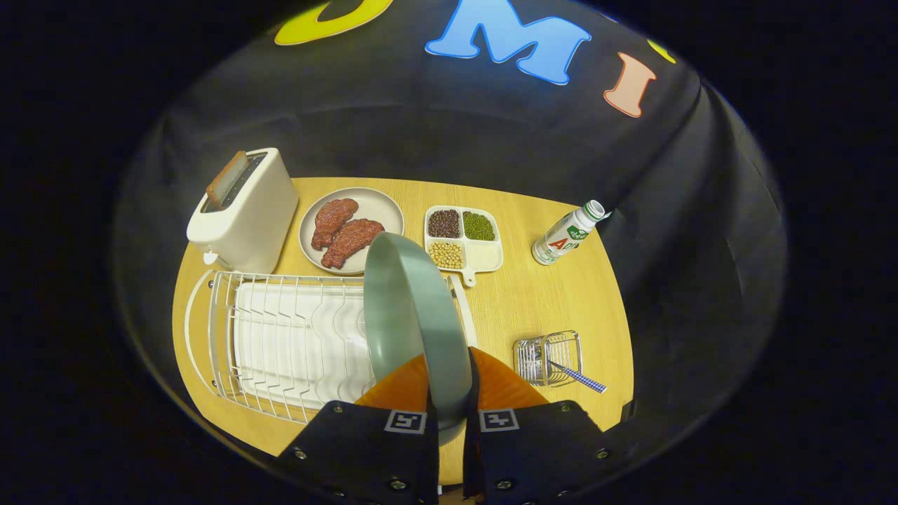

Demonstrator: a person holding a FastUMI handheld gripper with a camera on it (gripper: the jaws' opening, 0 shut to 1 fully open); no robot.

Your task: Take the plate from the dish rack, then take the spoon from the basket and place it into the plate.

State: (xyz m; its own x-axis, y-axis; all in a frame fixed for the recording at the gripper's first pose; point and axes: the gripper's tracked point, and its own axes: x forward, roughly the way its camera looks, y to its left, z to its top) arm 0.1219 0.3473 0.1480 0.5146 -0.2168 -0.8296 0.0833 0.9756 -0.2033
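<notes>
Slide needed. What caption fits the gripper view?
Tongs shut on green plate above dish rack; spoon in basket.

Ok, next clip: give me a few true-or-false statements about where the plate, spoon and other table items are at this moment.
1. The hand-held gripper holds the green plate on edge between both fingers. True.
2. The spoon already lies on the green plate. False: it sits in the wire basket, handle sticking out.
3. The dish rack has other dishes in it. False: its slots hold no dishes.
4. Two pieces of meat lie on a grey plate beside the toaster. True.
5. The bottle lies inside the divided tray. False: it is on the table apart from the tray, which holds beans and grains.
</notes>
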